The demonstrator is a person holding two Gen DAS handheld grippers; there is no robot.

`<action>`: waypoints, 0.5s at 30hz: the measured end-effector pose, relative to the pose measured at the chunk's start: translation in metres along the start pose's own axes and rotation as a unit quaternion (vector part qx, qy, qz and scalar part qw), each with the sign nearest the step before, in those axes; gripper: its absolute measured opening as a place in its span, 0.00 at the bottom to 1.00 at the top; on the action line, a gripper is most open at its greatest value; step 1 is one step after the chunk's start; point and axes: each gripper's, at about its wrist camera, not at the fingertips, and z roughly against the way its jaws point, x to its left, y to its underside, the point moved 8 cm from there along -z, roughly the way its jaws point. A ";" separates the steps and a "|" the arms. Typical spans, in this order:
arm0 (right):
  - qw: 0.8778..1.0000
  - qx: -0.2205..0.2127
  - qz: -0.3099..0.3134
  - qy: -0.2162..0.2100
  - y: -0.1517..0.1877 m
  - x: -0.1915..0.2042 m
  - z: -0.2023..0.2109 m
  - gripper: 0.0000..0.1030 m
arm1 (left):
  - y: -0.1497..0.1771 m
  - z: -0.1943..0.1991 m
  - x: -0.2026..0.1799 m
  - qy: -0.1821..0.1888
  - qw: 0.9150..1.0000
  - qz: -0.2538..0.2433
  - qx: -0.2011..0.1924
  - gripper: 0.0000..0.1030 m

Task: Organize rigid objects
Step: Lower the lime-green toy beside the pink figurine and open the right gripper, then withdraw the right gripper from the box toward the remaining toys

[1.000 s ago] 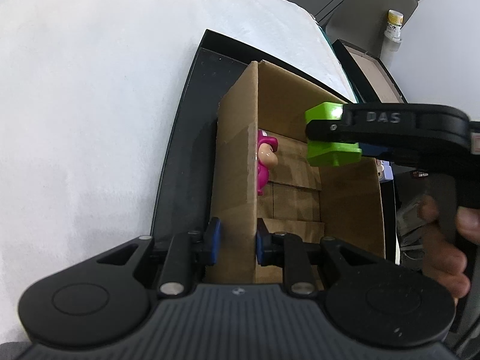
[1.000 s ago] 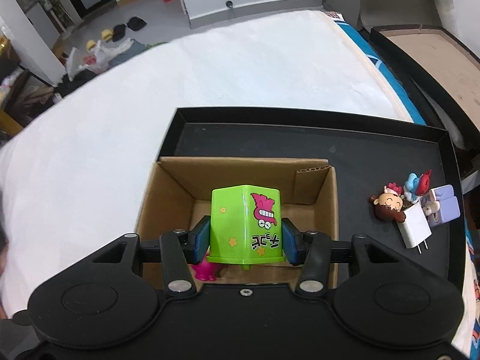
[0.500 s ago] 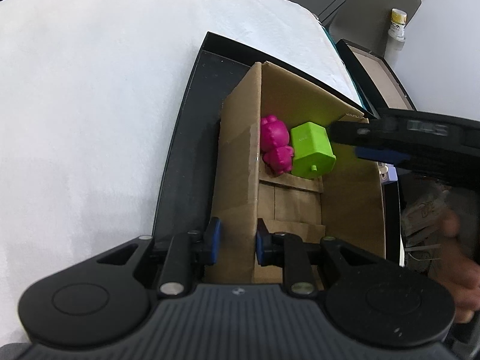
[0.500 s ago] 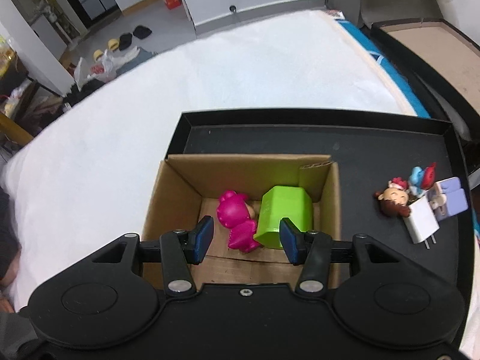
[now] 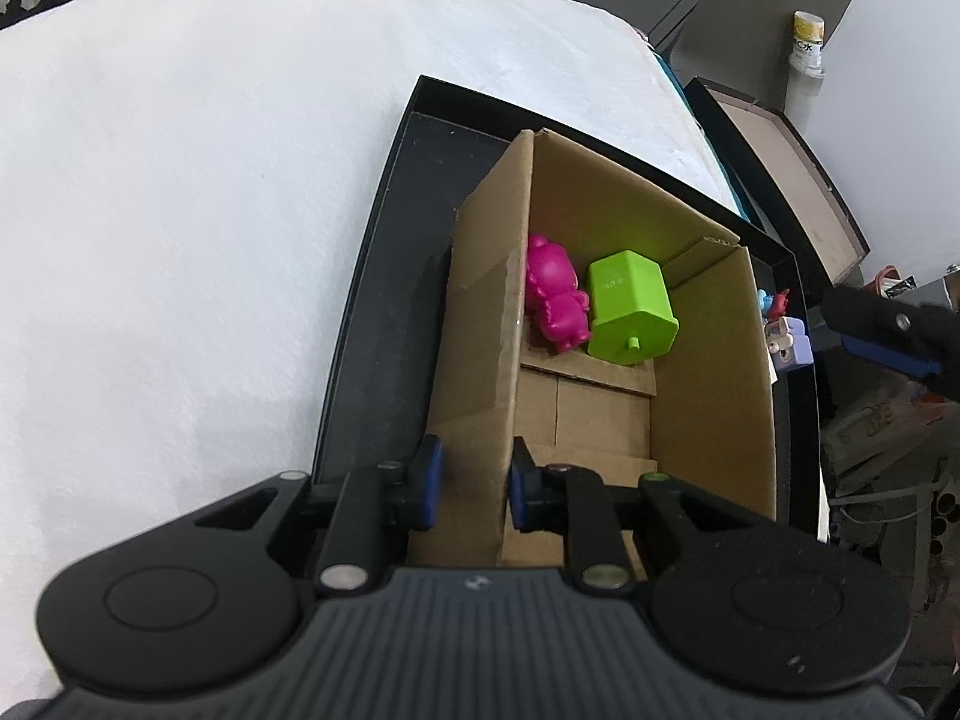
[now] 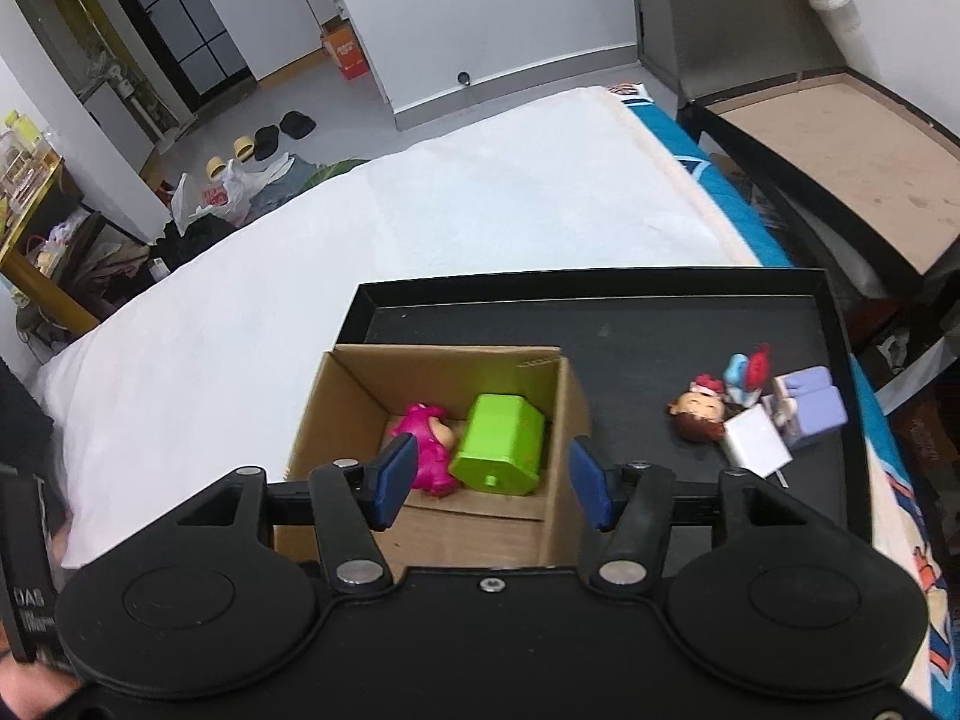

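your left tool (image 5: 471, 489) pinches the stiff box (image 5: 480, 360) wall, your right tool (image 6: 489, 489) has just been opening, empty; grip the light, hard charger (image 6: 755, 443) by its flat sides.

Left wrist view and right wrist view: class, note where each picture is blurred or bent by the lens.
Left wrist view: the right gripper at the right edge is motion-blurred; the tray rim bows from fisheye distortion. Right wrist view: box, green block and pink toy are slightly soft; room walls curve.
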 end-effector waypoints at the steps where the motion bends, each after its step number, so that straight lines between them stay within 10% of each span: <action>1: 1.000 -0.001 -0.001 0.000 0.001 -0.002 0.002 0.56 | 0.000 0.000 0.000 -0.002 1.000 0.001 0.000 0.20; 15: 0.999 -0.026 -0.027 0.000 0.006 -0.052 0.022 0.57 | -0.002 -0.001 0.005 -0.010 1.000 0.011 0.000 0.18</action>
